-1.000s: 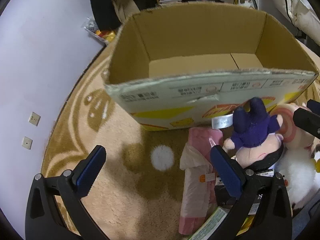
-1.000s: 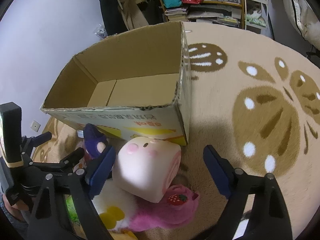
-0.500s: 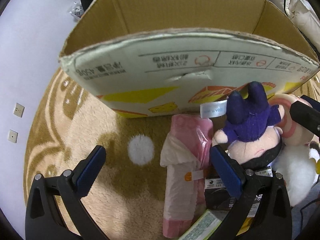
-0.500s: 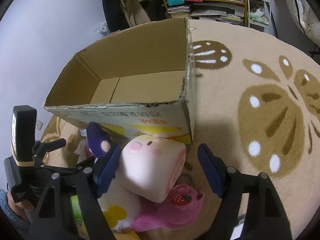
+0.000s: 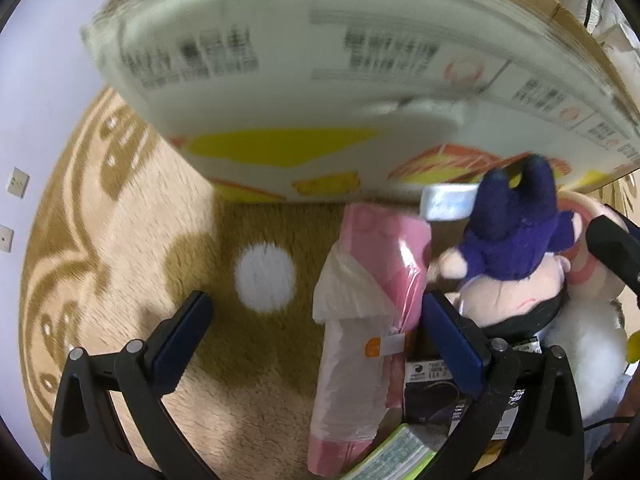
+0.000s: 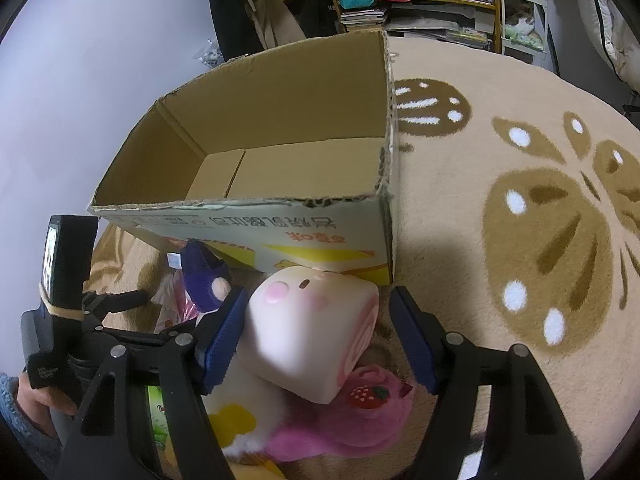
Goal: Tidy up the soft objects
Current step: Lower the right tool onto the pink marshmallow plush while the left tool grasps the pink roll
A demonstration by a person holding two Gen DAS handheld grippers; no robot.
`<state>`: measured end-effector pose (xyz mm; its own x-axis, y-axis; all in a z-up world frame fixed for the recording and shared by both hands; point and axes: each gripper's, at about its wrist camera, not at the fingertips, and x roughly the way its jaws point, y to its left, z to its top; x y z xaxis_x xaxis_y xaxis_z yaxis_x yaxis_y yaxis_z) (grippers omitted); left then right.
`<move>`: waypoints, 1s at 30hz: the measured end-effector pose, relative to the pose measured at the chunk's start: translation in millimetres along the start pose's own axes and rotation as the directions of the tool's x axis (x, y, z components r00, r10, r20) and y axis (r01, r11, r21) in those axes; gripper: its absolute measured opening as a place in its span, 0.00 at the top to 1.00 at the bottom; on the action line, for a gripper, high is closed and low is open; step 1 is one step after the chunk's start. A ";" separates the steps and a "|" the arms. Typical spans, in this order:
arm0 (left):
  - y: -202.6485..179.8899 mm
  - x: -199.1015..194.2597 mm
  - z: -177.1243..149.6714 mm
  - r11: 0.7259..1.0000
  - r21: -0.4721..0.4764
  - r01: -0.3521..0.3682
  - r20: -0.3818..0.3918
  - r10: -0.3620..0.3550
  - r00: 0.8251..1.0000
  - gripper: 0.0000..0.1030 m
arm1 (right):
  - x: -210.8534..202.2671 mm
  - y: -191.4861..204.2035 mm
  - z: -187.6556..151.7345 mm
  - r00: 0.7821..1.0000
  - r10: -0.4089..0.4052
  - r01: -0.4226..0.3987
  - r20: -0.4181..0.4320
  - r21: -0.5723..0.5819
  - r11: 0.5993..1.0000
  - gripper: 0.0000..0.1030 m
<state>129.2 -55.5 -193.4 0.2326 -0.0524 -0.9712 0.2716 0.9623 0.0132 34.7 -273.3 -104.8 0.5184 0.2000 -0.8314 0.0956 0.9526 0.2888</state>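
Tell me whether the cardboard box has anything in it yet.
Empty as far as visible: the right wrist view shows the cardboard box open-topped with bare floor panels; the strip behind its near wall is hidden.

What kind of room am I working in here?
Most likely a lived-in bedroom or living room at home, worked at floor level: a plush patterned rug covers the floor, cluttered shelves with books and bottles line the far wall, and soft toys lie beside an open cardboard box.
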 end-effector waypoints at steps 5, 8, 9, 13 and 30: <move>-6.9 3.1 3.3 1.000 -0.001 0.003 -0.014 -0.003 1.000 0.00 | 0.7 0.5 -0.1 1.000 0.008 -0.008 -0.002 -0.006 1.000 0.35; -14.5 2.6 6.0 1.000 0.002 -0.001 -0.013 0.001 1.000 0.00 | 1.6 1.5 -0.3 1.000 0.012 -0.012 -0.006 -0.013 1.000 0.40; -16.1 2.5 5.4 1.000 0.004 -0.002 -0.012 0.002 1.000 0.02 | 1.7 1.5 -0.4 1.000 0.013 -0.013 -0.006 -0.014 1.000 0.42; -20.6 -9.3 5.3 0.999 0.037 0.015 0.004 -0.015 1.000 0.18 | 0.8 -0.3 0.0 1.000 0.022 -0.022 -0.007 -0.008 1.000 0.47; -41.8 -59.2 20.9 0.999 -0.006 0.035 0.044 -0.035 0.998 0.78 | -21.6 -2.2 -3.0 0.998 0.013 -0.013 0.055 -0.002 1.000 0.60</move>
<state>123.5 -98.2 -131.5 0.2642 -0.0974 -0.9595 0.2741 0.9615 -0.0221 20.7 -279.0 -88.9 0.5656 0.1995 -0.8002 0.0869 0.9505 0.2984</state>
